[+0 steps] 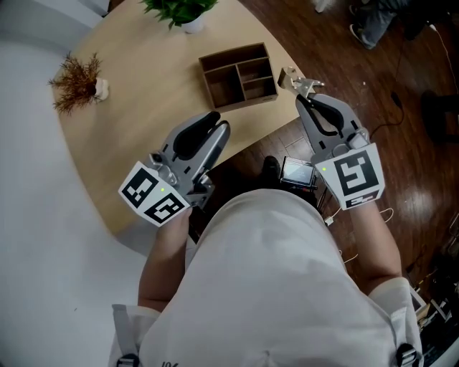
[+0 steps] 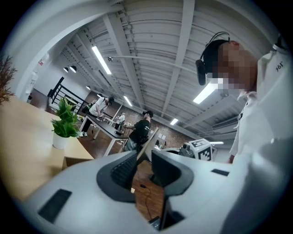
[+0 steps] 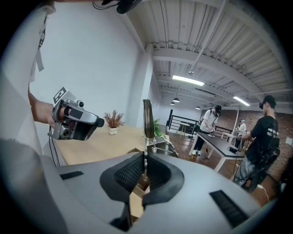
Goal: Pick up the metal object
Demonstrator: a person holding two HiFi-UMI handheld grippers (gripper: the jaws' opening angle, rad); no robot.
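Observation:
My right gripper point(image 1: 306, 94) is held over the table's right edge, shut on the metal object point(image 1: 295, 79), a small shiny piece that sticks out past the fingertips. In the right gripper view the jaws point(image 3: 145, 161) pinch a thin metal blade point(image 3: 147, 118) that stands straight up from them. My left gripper point(image 1: 220, 124) hovers above the table's near edge, just short of the wooden organiser. Its jaws point(image 2: 144, 157) stand a narrow gap apart with nothing between them. Each gripper shows in the other's view: the left gripper point(image 3: 73, 121) and the right gripper point(image 2: 200, 149).
A brown wooden organiser box point(image 1: 238, 74) with several compartments sits on the light wooden table point(image 1: 136, 107). A green potted plant point(image 1: 181, 11) stands at the far edge and a dried plant point(image 1: 77, 82) at the left. Dark wooden floor with cables point(image 1: 401, 107) lies to the right. Other people work at desks point(image 3: 219, 141) farther off.

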